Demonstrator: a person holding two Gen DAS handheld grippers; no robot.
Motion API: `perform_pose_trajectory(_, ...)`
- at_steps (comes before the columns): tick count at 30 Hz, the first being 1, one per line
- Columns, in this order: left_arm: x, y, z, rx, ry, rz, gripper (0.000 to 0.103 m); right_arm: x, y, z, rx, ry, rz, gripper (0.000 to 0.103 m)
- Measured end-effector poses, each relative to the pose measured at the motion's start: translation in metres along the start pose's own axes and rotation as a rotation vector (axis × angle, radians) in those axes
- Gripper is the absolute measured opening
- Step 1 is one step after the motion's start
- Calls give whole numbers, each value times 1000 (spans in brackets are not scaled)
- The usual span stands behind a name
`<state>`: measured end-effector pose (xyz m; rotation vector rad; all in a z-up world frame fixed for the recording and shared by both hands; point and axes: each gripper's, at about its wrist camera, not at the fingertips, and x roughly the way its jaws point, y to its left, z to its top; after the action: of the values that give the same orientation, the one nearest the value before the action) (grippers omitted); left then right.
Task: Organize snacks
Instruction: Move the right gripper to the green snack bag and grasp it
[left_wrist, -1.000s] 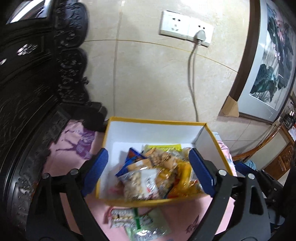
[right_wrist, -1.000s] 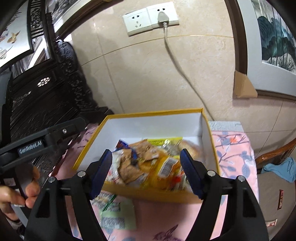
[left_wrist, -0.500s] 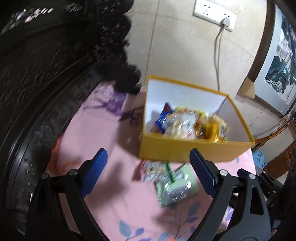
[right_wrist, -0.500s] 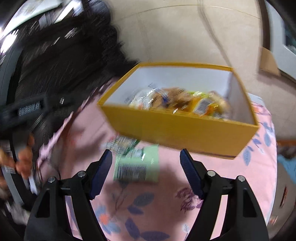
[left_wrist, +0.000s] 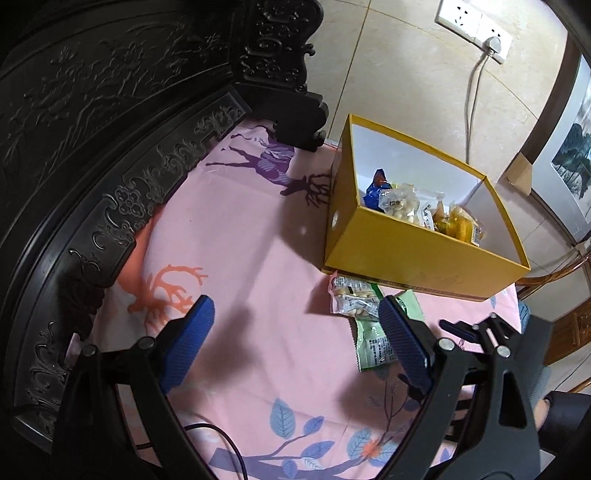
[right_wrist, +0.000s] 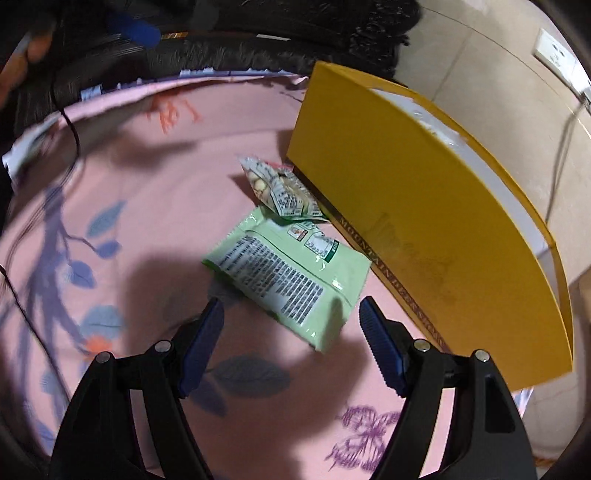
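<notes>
1. Hovering with jaws apart and empty, the right gripper (right_wrist: 290, 325) is aimed at the flat green foil snack packet (right_wrist: 288, 275) just ahead.
2. One packet edge should be pinched, clear of the yellow cardboard box (right_wrist: 424, 221) at right.
3. The left gripper (left_wrist: 295, 332) is held apart, empty.

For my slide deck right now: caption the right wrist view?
Open right hand-held gripper poised at green snack packet beside yellow box.

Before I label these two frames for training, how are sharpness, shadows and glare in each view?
Left wrist view: mostly sharp, with fisheye bending at the edges and a soft shadow on the pink cloth beside the yellow box. Right wrist view: motion-smeared along the left and top edges, the green packet is readable with small glare spots, and gripper shadows fall across the cloth.
</notes>
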<state>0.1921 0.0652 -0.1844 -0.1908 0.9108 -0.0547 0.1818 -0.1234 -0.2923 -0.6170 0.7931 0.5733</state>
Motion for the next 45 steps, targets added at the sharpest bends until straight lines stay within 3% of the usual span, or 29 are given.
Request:
perform_pose_trajectory(10, 15, 3, 1, -21, 32, -5, 92, 22, -6, 13, -67, -51, 26, 77)
perform_pose_trajectory(12, 18, 3, 1, -22, 40, -3, 92, 27, -7, 19, -75, -58, 30, 86)
perform_pose_trajectory(13, 19, 4, 1, -23, 42, -3, 92, 30, -8, 22, -81, -65, 11, 99)
perform_pose_trajectory(14, 21, 3, 0, -23, 45, -2, 92, 32, -9, 25, -88, -70, 9, 102)
perform_pose_trajectory(19, 24, 5, 0, -23, 54, 7, 92, 40, -14, 36, -141, -71, 88, 102)
perform_pose_trajectory(27, 27, 11, -1, -44, 61, 18, 92, 39, -12, 35, -179, -69, 122, 102)
perform_pose_trajectory(31, 27, 11, 0, -37, 59, 23, 92, 34, -5, 38, -222, -66, 179, 101)
perform_pose_trajectory(34, 29, 12, 1, -40, 65, 26, 92, 42, -14, 37, -163, -39, 239, 99)
perform_pose_trajectory(45, 42, 7, -2, -18, 89, 26, 92, 44, -18, 26, -109, -107, 317, 100)
